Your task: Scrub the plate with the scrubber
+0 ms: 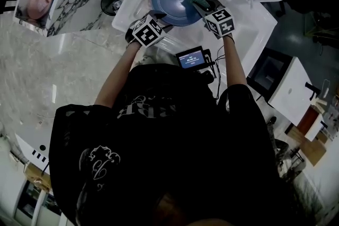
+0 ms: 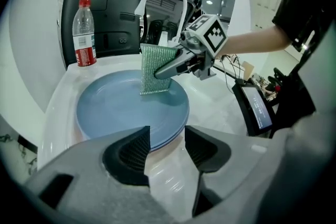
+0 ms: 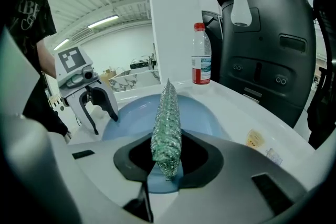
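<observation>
Both tongs are over the white sink (image 1: 249,24). Right tongs (image 3: 167,160) are clamped on the green scrubber (image 3: 167,123), which stands edge-on between the pads. Left tongs (image 2: 167,141) stand with jaws apart and nothing pinched.

Plenty is hard to read. From above, the person's dark shirt fills most of the picture, and the bottle (image 2: 84,34) at the sink's far end is cut down to its red cap. What the big black appliance (image 2: 102,8) behind the sink is, I cannot tell. The print on the small lit screen (image 1: 192,58) at the person's waist is too small to read. At the near rim of the blue plate (image 2: 121,107) there seems to be a doubled edge; whether that is a second plate underneath, I cannot say.

The plate lies flat in the sink. Its near rim sits in line with the gap of the left tongs, just beyond the pads, and from the other side the left tongs (image 3: 105,123) hang at that rim; whether a tip touches it is unclear. The scrubber (image 2: 156,68) is held upright by the right tongs (image 2: 157,73), with its lower edge down on the plate's far part.
</observation>
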{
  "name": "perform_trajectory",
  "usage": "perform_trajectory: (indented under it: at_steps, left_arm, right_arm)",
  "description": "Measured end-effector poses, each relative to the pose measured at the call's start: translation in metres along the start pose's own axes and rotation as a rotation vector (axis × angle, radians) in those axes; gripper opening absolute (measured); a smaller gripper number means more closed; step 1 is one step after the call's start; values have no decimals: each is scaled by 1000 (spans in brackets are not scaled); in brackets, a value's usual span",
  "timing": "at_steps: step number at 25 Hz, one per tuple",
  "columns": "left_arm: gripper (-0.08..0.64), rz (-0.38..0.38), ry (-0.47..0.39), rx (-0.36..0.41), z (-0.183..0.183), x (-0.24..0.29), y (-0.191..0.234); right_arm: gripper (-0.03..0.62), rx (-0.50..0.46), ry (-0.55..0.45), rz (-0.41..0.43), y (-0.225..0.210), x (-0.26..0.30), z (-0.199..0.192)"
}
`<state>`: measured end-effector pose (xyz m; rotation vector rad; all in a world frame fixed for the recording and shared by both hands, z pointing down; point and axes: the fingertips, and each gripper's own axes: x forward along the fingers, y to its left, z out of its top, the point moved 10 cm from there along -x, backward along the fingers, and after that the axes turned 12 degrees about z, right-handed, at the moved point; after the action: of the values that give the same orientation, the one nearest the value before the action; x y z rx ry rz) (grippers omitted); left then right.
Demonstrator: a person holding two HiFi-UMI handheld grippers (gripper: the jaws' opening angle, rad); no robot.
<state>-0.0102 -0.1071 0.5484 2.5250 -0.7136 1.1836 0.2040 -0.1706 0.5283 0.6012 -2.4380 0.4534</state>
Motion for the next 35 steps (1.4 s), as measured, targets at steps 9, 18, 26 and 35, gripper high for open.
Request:
perform_trajectory:
  at_steps: [9,18,26,35]
  left_arm:
    - [222,30,-4,-14,2,0,-5]
    - [242,62,-131,-130,0,-38,-13]
    - [241,134,-288,-296,-16,-96,-11]
    - [236,204,-421,-292,-30,-165,-27]
  right_arm:
    - [91,80,-25,32,39,8,-3]
    - [91,99,-28,66,69,24,5]
    - [91,34,-10,58,92,34,18]
    - [91,51,-160,-17,139,2,48]
